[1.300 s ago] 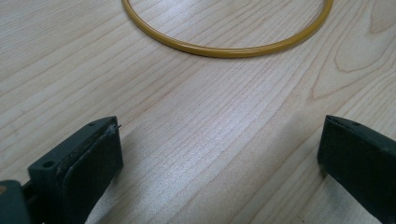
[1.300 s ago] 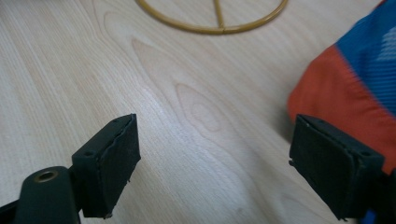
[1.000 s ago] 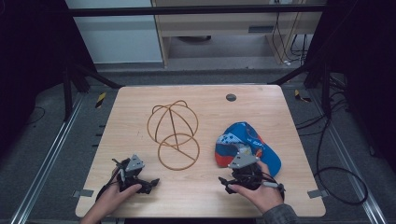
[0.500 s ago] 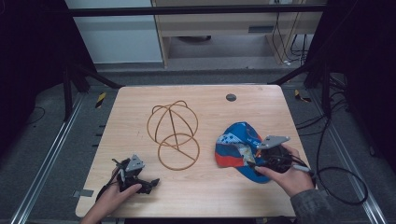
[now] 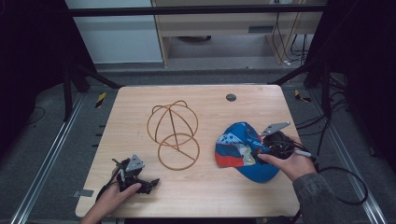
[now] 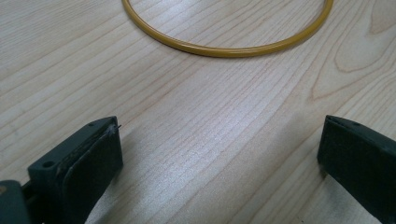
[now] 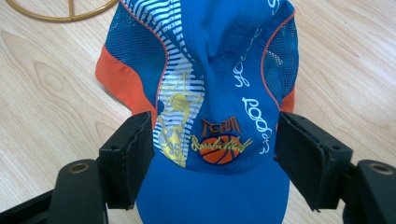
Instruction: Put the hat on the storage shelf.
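Right gripper (image 5: pixel 259 150) shifted onto cap (image 5: pixel 236 147), fingers closing astride; left gripper (image 5: pixel 140 182) wide.

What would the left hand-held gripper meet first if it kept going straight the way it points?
Probably the round base ring of the wire cap stand: it lies across the bare table just ahead of the open left hand-held gripper, though depth is hard to judge.

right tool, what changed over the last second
The right tool swung from the near edge round to the cap's right side and now points left over the brim. Its jaws have just been closing, with the cap's front between them, but the pads do not yet press it. The left tool, the wire hat frame and the cap itself stayed put.
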{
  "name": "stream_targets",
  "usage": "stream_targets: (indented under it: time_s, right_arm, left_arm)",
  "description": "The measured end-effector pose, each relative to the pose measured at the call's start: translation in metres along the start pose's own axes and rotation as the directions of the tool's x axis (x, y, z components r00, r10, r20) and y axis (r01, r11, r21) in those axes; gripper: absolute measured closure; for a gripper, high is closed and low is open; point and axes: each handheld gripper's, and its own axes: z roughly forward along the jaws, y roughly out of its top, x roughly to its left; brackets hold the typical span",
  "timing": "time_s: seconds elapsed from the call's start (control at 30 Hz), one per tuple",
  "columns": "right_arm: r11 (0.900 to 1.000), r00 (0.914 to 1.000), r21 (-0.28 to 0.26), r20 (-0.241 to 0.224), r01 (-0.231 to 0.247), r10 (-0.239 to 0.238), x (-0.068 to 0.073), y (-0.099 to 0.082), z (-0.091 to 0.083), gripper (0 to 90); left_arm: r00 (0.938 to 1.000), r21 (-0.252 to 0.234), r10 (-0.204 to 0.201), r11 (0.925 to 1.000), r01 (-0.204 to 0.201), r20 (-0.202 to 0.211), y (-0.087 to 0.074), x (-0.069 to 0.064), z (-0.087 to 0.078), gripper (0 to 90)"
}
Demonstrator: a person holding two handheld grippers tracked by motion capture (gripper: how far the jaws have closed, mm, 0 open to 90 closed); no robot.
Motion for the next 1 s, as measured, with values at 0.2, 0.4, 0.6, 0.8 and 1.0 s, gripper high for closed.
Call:
stream_targets:
  time_s: [0.2,0.4,0.6,0.8,1.0]
  right_arm:
    - [0.9997,0.9999,0.025,-0.016,0.002,-0.002,-0.004,0.011,0.000,29.6]
    - [0.9992,0.9992,0.039,-0.039,0.007,-0.006,-0.013,0.026,0.003,35.3]
    - [0.9967,0.9971,0.080,-0.076,0.013,-0.007,-0.010,0.031,0.012,37.7]
    - [0.9960,0.9965,0.090,-0.083,-0.002,0.010,-0.013,0.031,0.016,38.3]
    - [0.9916,0.9932,0.123,-0.104,-0.039,0.052,-0.016,0.030,0.033,41.2]
  left_arm:
    - [1.0000,0.000,0.000,1.0000,0.000,0.000,0.000,0.000,0.000,0.0]
    - [1.0000,0.000,0.006,1.0000,-0.006,0.006,0.000,0.001,0.000,0.0]
    - [0.9999,0.000,0.007,1.0000,-0.007,0.007,0.000,0.001,0.000,0.0]
    - [1.0000,-0.001,0.005,1.0000,-0.005,0.007,0.001,0.001,0.001,0.0]
    - [0.9999,0.000,0.007,1.0000,-0.007,0.007,0.001,0.001,0.001,0.0]
